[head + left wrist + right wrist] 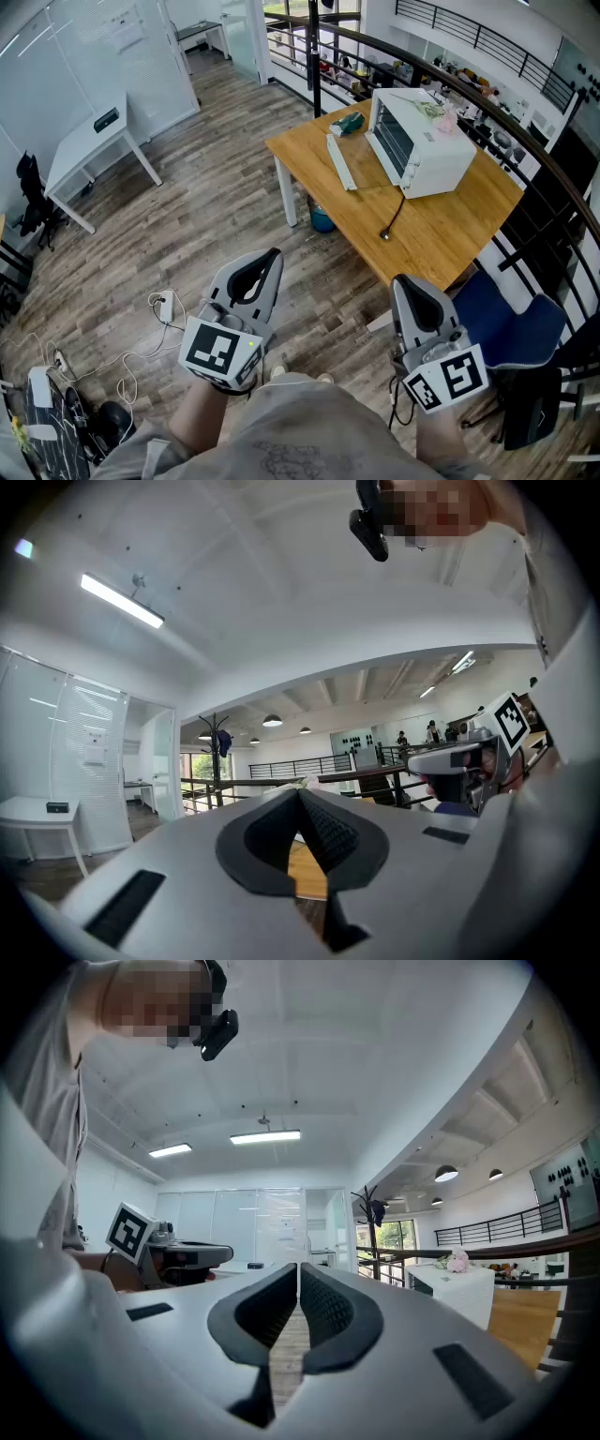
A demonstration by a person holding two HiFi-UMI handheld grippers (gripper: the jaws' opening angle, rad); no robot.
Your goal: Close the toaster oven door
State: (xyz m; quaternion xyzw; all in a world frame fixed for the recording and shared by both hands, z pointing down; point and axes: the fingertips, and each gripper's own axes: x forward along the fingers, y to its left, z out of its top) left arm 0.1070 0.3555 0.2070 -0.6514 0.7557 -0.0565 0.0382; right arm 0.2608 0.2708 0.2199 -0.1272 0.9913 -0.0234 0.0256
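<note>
The white toaster oven [422, 141] stands on the wooden table [441, 234] at the upper right of the head view, its dark front facing left. A white strip [340, 161] lies in front of it; it looks like the edge of the lowered door. My left gripper [273, 253] and right gripper [404, 279] are held close to my body over the floor, well short of the table. Both are shut with nothing between the jaws. The left gripper [298, 790] points toward the table. Beyond the right gripper [297, 1265] the oven [457, 1285] shows at the right.
A green object [349, 122] and a power cable [394, 214] lie on the table. A blue chair [511, 328] stands at its near right. A black railing [539, 159] runs behind. A blue bin [322, 220] sits under the table, a white desk [94, 145] stands at left, and cables [141, 349] lie on the floor.
</note>
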